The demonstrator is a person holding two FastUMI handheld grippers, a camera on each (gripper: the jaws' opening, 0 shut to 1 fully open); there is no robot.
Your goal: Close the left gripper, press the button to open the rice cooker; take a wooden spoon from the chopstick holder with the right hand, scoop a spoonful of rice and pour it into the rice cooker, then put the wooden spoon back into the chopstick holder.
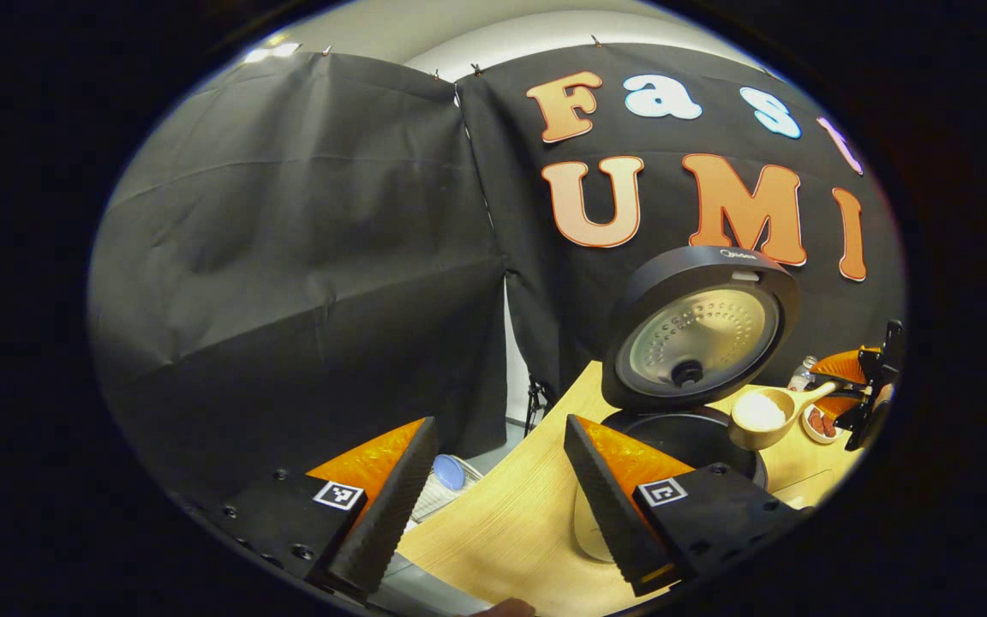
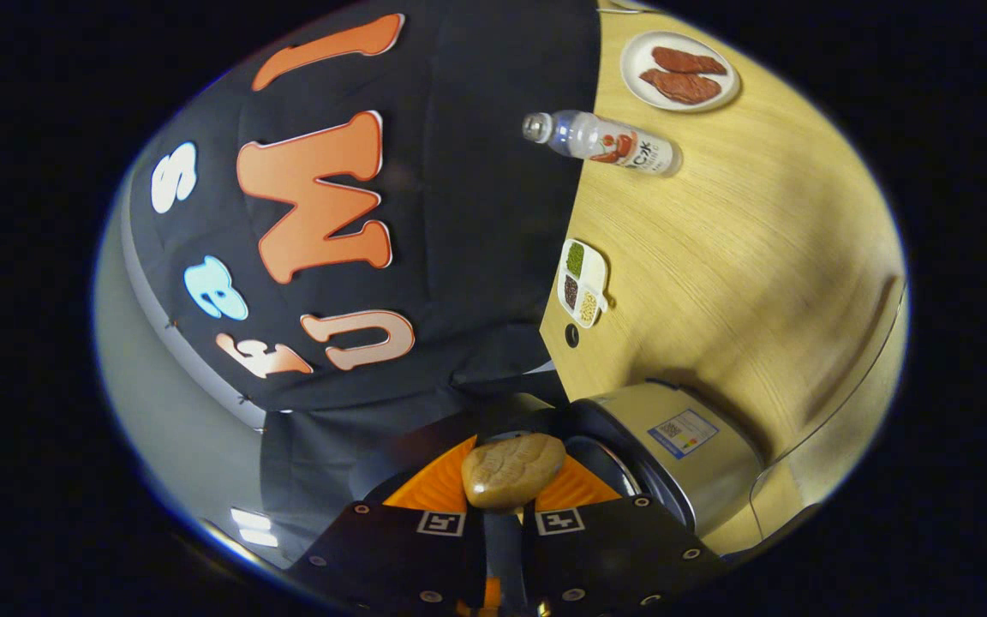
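Right gripper view: right claw (image 2: 504,497) clenched on the wooden spoon (image 2: 512,470), handle nipped between both fingers, view rolled nearly sideways, rice cooker (image 2: 673,446) body just below it. Left gripper view confirms: spoon bowl loaded with rice (image 1: 761,413), hovering beside the raised lid (image 1: 699,336), just over the pot rim (image 1: 682,433). Left claw (image 1: 498,480) released, fingers wide apart, parked off the tabletop (image 1: 502,531) edge.

Risks, my read:
- tipping from this spot could drop grains on the rim or tabletop rather than in the pot;
- spoon bowl sits near the lid, a knock could shake rice off;
- thin handle may twist in the grip during the pour.

Tabletop: pale wood grain. On it a lying bottle (image 2: 605,141), a plate of red slices (image 2: 680,72), a small divided dish (image 2: 583,281) at the edge. Black cloth walls behind.
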